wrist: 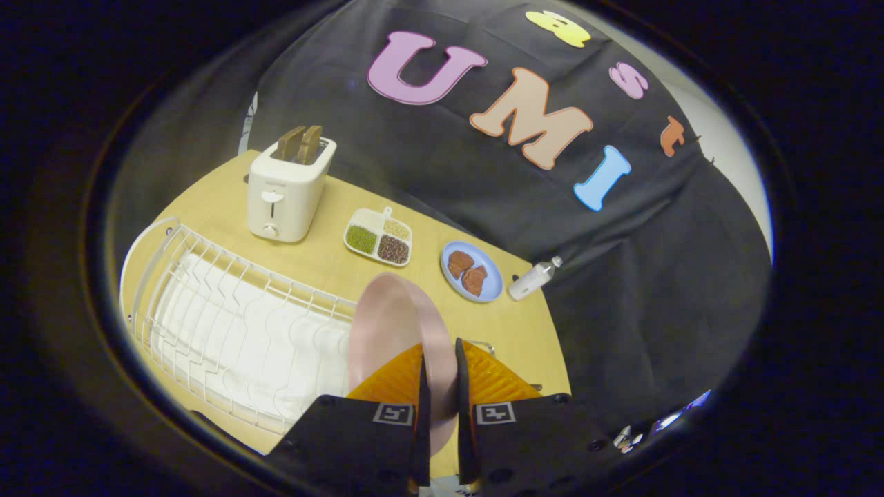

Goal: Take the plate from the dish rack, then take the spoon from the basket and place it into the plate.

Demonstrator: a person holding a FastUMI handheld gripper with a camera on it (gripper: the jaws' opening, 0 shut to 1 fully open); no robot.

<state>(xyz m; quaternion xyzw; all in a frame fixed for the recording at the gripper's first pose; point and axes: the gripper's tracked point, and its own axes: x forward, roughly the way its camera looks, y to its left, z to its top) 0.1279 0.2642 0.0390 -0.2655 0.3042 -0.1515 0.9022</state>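
Claw [439, 376] pinched on the rim of the pink plate [387, 324], both fingers pressing it edge-on between them; the plate stands upright, its face turned toward the white dish rack [228, 310] just beside it (whether it has cleared the wires I cannot tell); bare bench [525, 331] lies on the far side of the fingers from the rack, which looks the likeliest spot to lay the plate flat; no basket or spoon to report yet.

Gripper [440, 359] fingers nearly closed, clamped on plate [390, 324] rim
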